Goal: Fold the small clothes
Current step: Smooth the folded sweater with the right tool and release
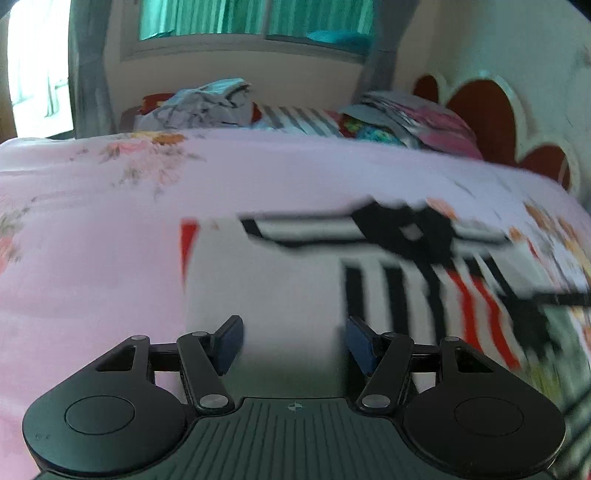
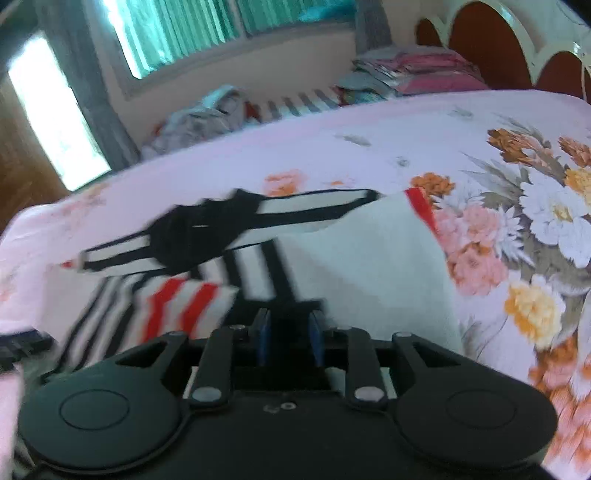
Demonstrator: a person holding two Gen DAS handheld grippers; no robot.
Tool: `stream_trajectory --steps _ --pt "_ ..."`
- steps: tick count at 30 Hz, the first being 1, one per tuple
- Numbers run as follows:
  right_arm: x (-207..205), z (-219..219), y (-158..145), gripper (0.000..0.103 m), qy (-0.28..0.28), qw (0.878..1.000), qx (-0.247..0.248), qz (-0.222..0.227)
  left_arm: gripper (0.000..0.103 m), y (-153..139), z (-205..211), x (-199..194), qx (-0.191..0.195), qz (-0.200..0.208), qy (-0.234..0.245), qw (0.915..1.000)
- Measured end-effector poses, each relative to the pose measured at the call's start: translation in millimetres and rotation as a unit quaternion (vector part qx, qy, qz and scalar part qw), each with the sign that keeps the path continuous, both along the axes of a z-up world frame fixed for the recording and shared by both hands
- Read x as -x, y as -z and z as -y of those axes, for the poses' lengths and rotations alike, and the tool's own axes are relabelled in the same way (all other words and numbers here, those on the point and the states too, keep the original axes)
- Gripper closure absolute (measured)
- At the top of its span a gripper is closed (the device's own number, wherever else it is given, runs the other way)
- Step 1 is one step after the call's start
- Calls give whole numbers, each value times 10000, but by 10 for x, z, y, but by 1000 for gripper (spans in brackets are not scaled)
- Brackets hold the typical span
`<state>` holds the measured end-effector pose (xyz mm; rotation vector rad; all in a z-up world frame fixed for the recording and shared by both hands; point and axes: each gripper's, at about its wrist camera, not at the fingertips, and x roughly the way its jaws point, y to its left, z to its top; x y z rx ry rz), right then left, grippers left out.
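A small white garment (image 1: 266, 280) with black and red stripes and a black collar lies on the pink floral bedsheet (image 1: 92, 229). My left gripper (image 1: 293, 341) is open and empty, its blue pads (image 1: 231, 343) just above the garment's plain white part. In the right wrist view the same garment (image 2: 369, 266) lies ahead, partly folded, with its red-striped part (image 2: 181, 310) at the left. My right gripper (image 2: 290, 334) has its pads (image 2: 263, 338) partly closed over the garment's dark edge; a grip on cloth is unclear. Both views are motion-blurred.
Piles of other clothes (image 1: 207, 103) and folded fabrics (image 1: 406, 118) sit at the far side of the bed. A red and white headboard (image 1: 491, 118) stands at the right. A window with green curtains (image 1: 240, 18) is behind.
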<state>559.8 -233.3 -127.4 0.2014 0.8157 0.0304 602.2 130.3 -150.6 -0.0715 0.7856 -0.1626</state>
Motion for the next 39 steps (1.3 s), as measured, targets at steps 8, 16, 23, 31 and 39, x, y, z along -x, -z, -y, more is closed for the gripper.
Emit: stream_trajectory --steps 8,16,23,31,39 --pt "-307 175 143 87 158 9994 260 -184 42 248 -381 -753 227 -238 -258 9991" --pt "-365 -767 84 80 -950 9949 -333 88 42 78 672 -335 -147 235 527 9982" --pt "-391 -1132 226 91 -1198 9902 717 -98 39 407 824 -317 -596 19 474 9971" --pt "-60 -407 63 66 -272 9951 948 44 38 176 647 -92 -599 219 285 9976" --pt "114 -615 128 73 -982 9916 835 -40 38 313 1172 116 -860 96 451 9952"
